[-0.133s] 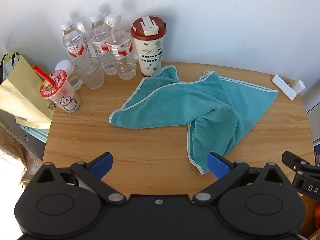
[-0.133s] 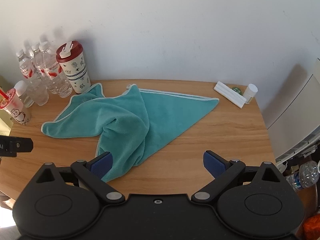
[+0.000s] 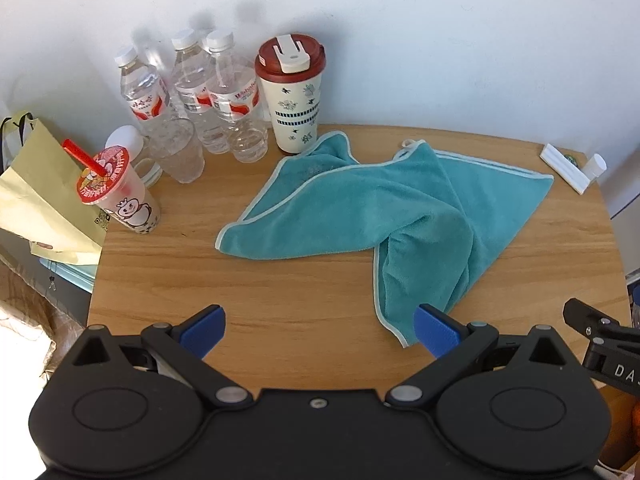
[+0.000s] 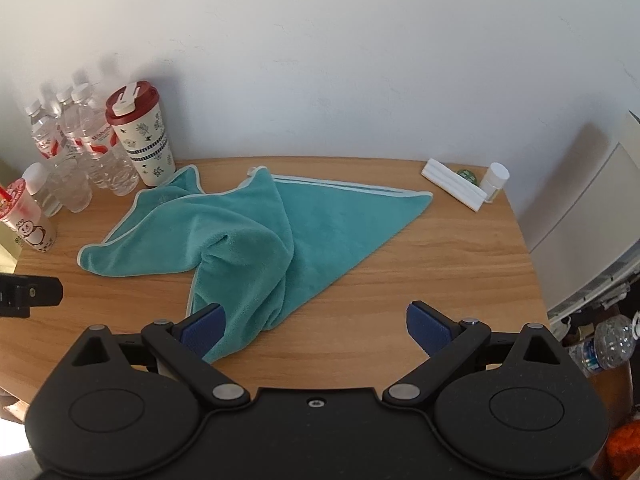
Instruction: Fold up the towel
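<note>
Both grippers are wide open and empty: left gripper [image 3: 318, 330] and right gripper [image 4: 314, 326] hover over the near edge of the table [image 3: 280, 304], nothing between the blue pads. Towel [image 3: 384, 216] lies mid-table, rumpled, not folded: one corner twisted toward the near edge, another flap reaching the mug [image 3: 294, 96], hanging loop [image 3: 409, 144] at the far hem. Risks, as I judge them: the twisted bunch is several layers thick, so a pinch there likely grabs more than one layer and locks in the twist. Pulling the far-left flap could drag against the mug or the water bottles [image 3: 208, 96] and tip them. The drink cup [image 3: 120, 192] with straw is top-heavy and close. Uneven corner picks give a skewed fold.
</note>
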### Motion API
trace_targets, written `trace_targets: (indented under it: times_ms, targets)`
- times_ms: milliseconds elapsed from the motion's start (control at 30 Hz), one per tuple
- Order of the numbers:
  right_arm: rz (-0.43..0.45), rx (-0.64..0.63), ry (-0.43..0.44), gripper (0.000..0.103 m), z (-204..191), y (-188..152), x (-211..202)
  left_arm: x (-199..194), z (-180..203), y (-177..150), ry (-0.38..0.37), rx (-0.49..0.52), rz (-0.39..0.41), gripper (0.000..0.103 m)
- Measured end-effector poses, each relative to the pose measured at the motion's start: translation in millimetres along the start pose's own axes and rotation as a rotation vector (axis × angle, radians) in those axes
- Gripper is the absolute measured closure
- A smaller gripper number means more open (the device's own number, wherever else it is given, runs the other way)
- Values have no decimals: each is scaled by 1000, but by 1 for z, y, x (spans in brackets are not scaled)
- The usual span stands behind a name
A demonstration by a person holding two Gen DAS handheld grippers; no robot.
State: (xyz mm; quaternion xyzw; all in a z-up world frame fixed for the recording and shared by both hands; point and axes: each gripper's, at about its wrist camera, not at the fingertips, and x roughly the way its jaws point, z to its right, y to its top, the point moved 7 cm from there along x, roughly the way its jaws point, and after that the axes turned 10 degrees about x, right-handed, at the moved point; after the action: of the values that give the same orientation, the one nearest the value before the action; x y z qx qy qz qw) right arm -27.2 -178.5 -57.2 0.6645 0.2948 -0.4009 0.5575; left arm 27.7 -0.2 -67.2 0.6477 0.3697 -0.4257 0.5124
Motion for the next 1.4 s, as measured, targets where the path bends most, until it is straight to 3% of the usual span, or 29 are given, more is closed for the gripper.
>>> trace_targets:
  times_ms: [200, 600, 933, 1400]
  targets:
    - [-9, 3, 24, 3, -7, -5, 0, -1, 6, -7, 29, 26, 11, 1]
    - [-49, 74, 26, 3, 1, -3, 8, 5, -5, -8, -20, 8, -24, 1]
    - [-30, 112, 55, 4, 8, 2, 11, 12, -13, -3, -17, -8, -45, 1]
    - [30, 110, 27, 4, 11, 11, 5, 14, -17, 2, -19, -19, -45, 1]
